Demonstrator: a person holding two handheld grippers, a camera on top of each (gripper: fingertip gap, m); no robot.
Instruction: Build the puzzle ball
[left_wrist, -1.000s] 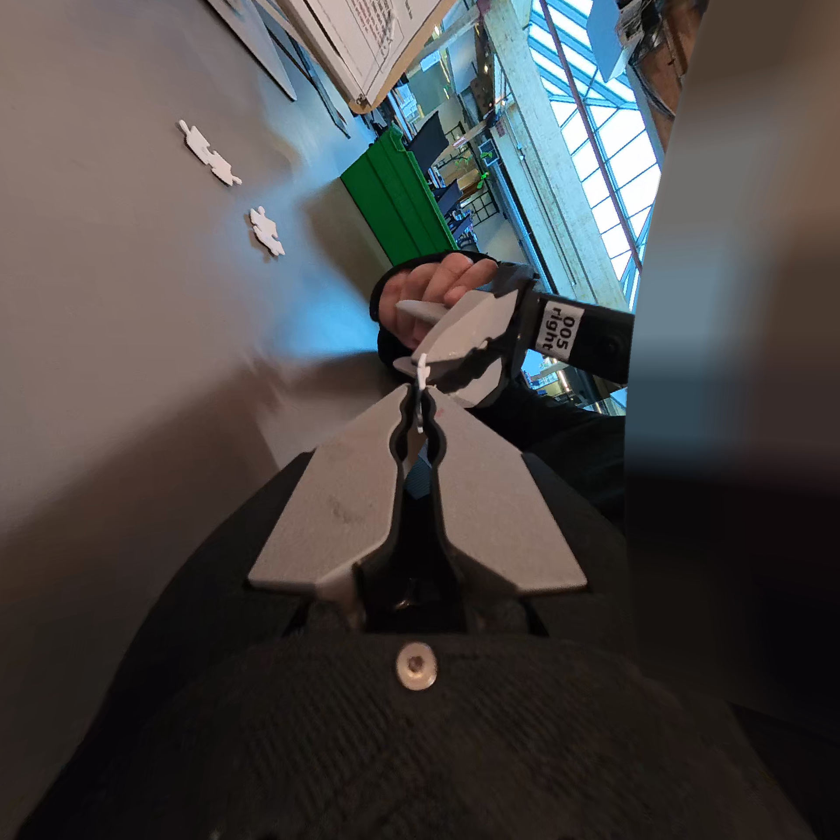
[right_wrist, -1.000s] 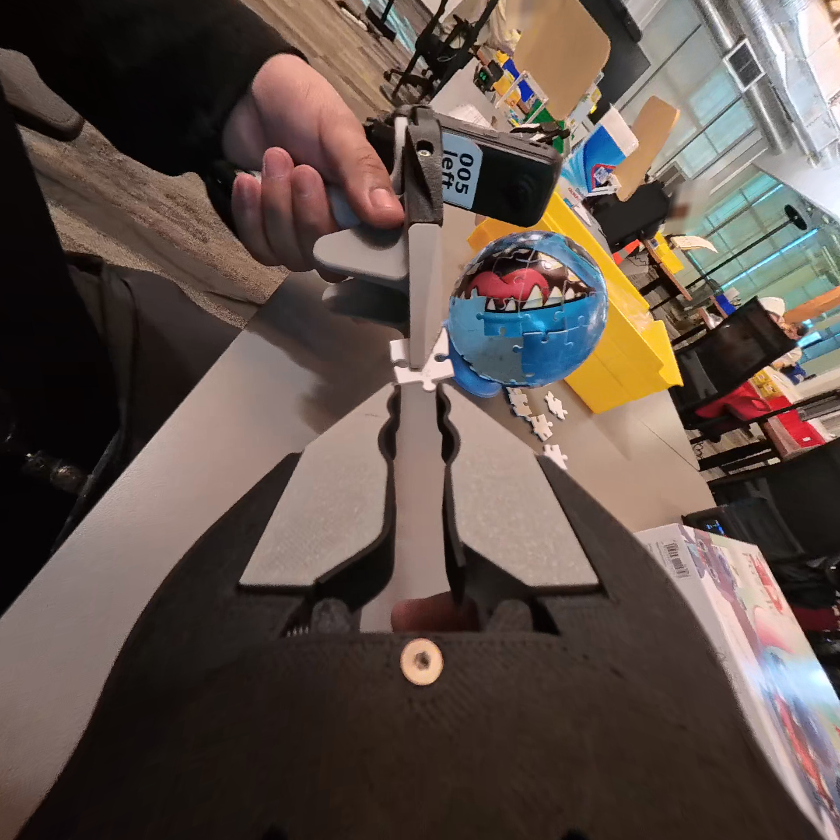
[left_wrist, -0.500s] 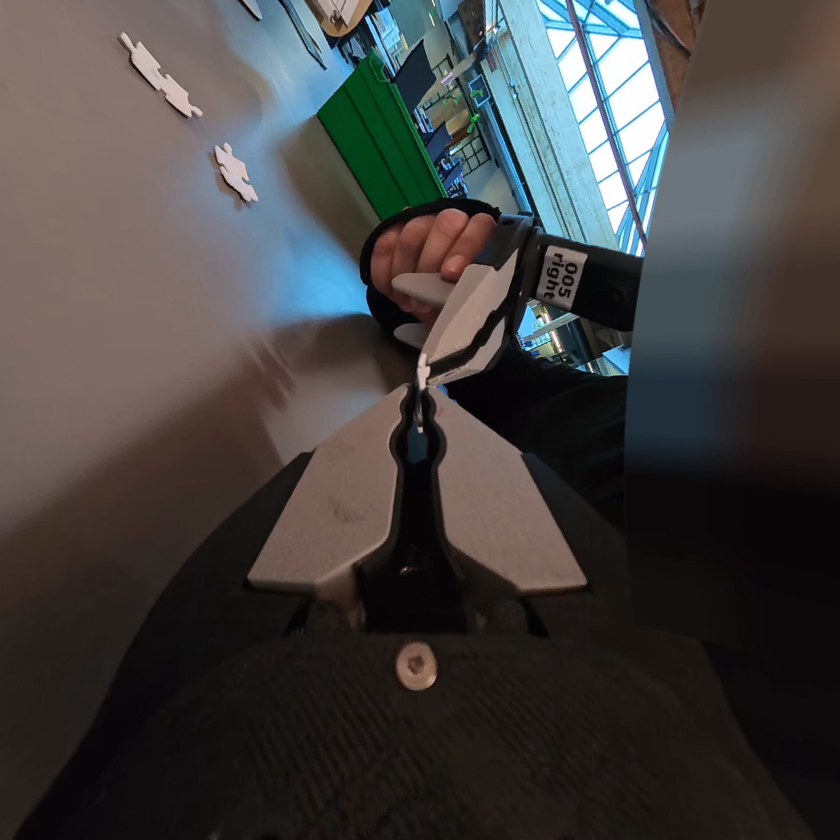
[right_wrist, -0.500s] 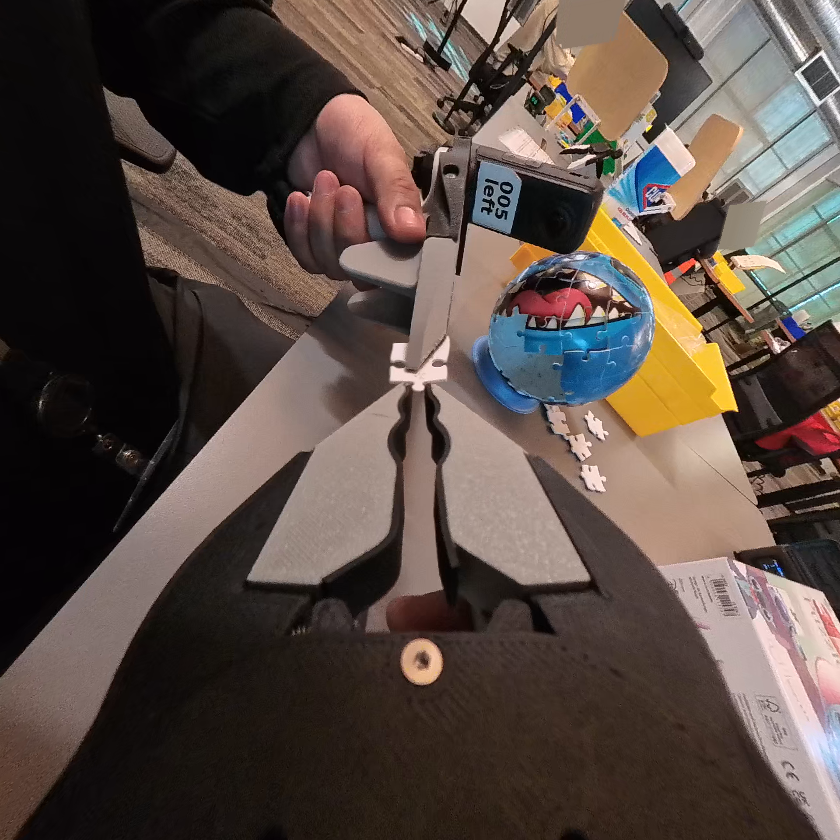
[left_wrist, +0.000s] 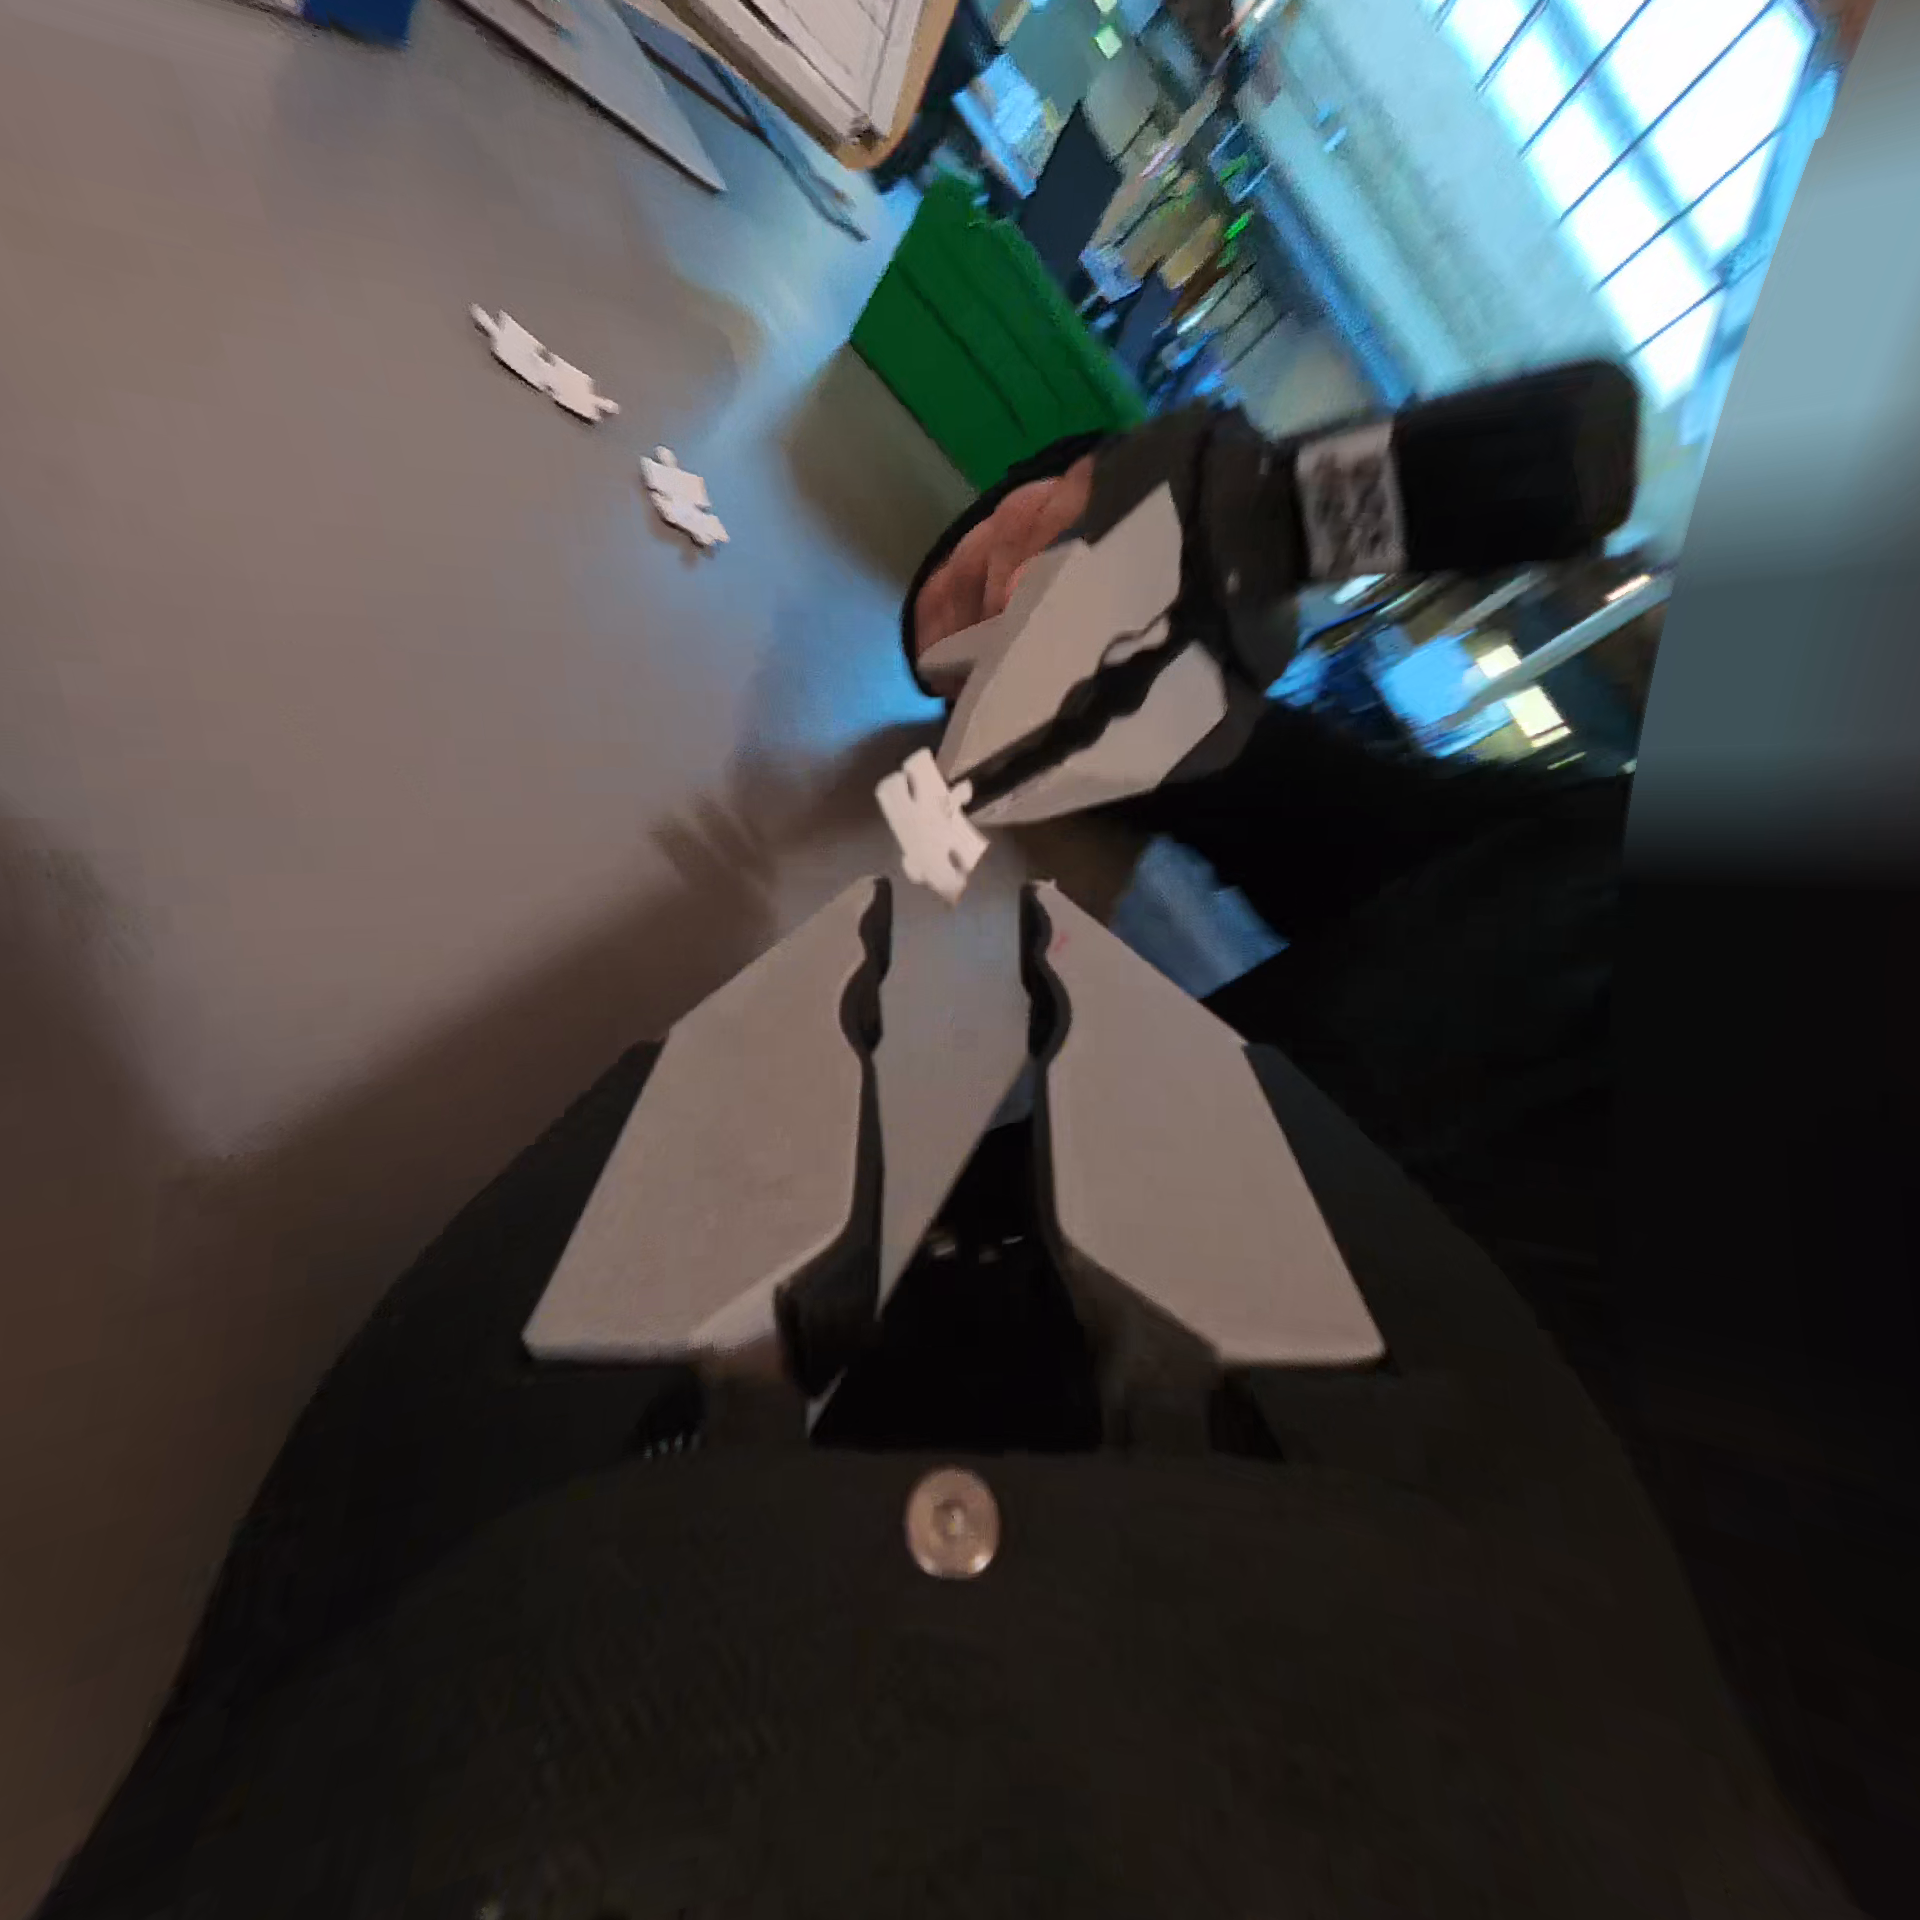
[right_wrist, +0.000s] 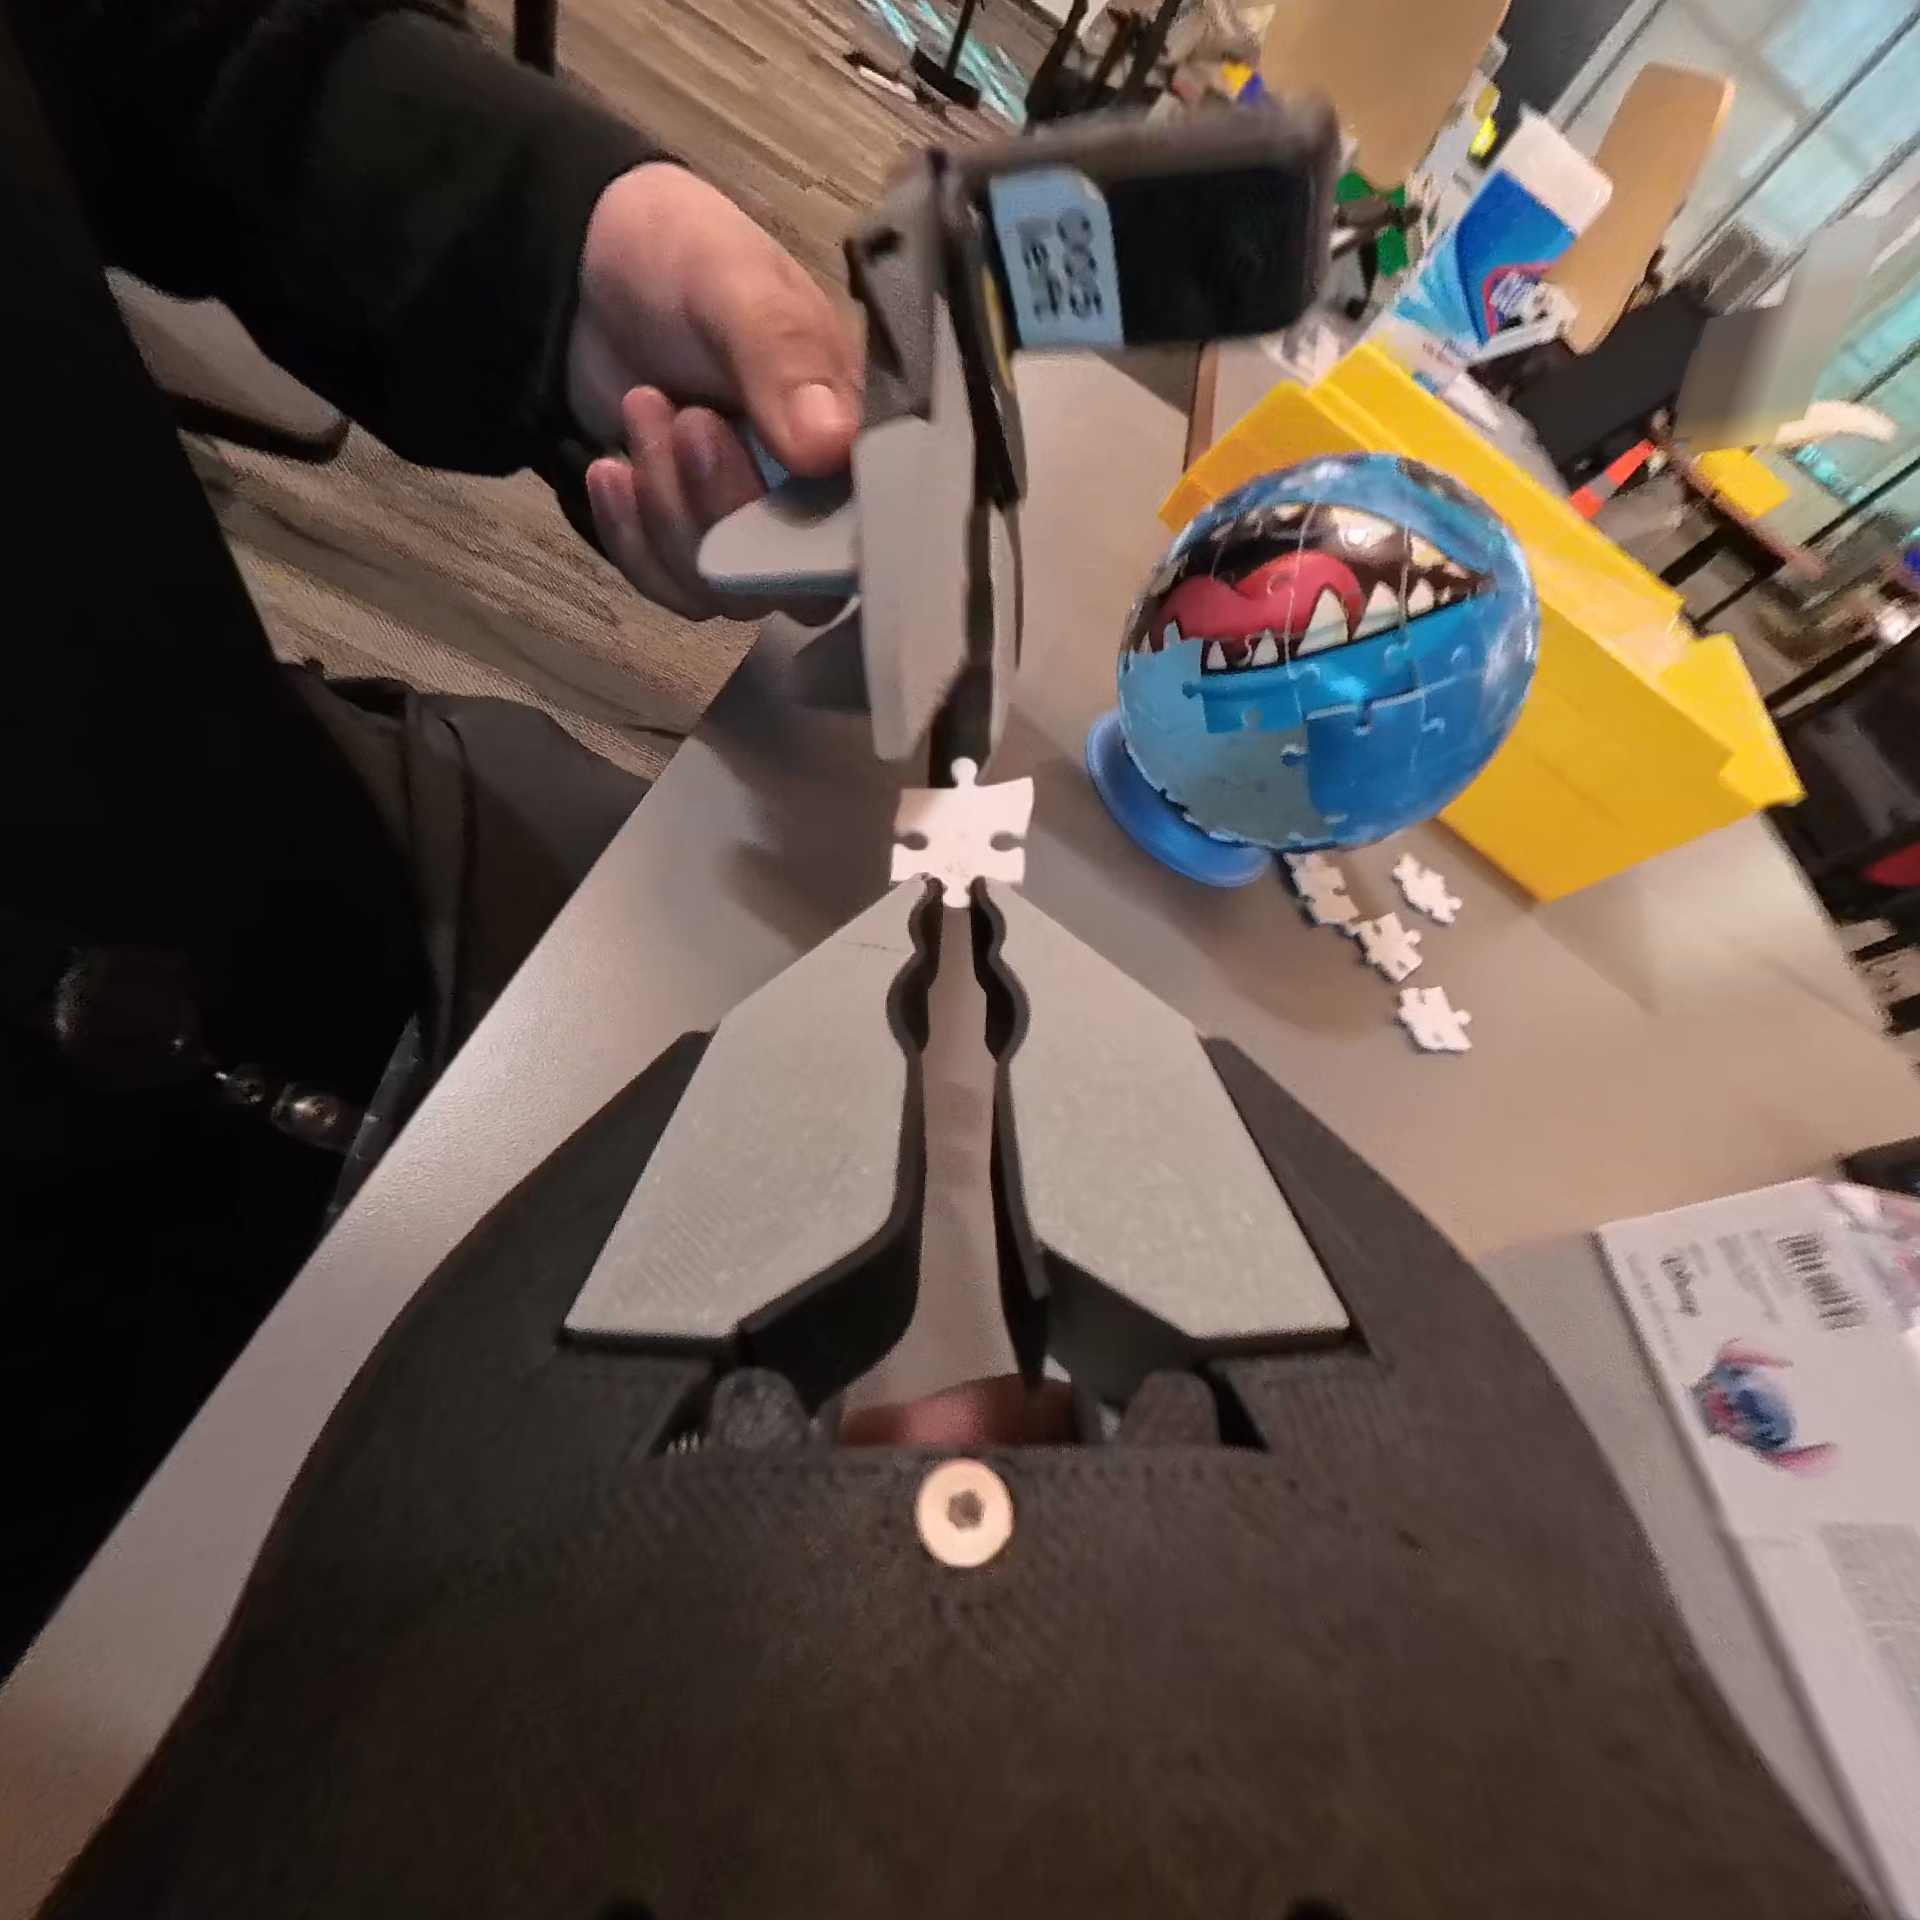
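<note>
A white puzzle piece (right_wrist: 964, 831) is held in the air over the grey table's near edge (right_wrist: 582, 987). My right gripper (right_wrist: 956, 896) is shut on its lower tab. My left gripper (left_wrist: 956, 894) is open, its fingertips spread either side of the piece (left_wrist: 930, 831) without gripping it. In the right wrist view the left gripper (right_wrist: 956, 743) hangs just above the piece. In the left wrist view the right gripper (left_wrist: 971, 800) pinches the piece. The blue puzzle ball (right_wrist: 1330, 665), with a red mouth and white teeth, sits on a blue stand (right_wrist: 1174, 831) to the right.
Several loose white pieces (right_wrist: 1392, 935) lie by the ball's stand; some also show in the left wrist view (left_wrist: 540, 364). A yellow bin (right_wrist: 1621, 727) stands behind the ball. The puzzle box (right_wrist: 1766, 1403) lies at the right. A green bin (left_wrist: 987, 322) stands beyond the table. Both grippers' tips are close together, under 4 cm apart.
Both grippers were pinching the piece together. My left gripper has opened and let go, and the two grippers have drawn a little apart. The right gripper keeps the piece.
</note>
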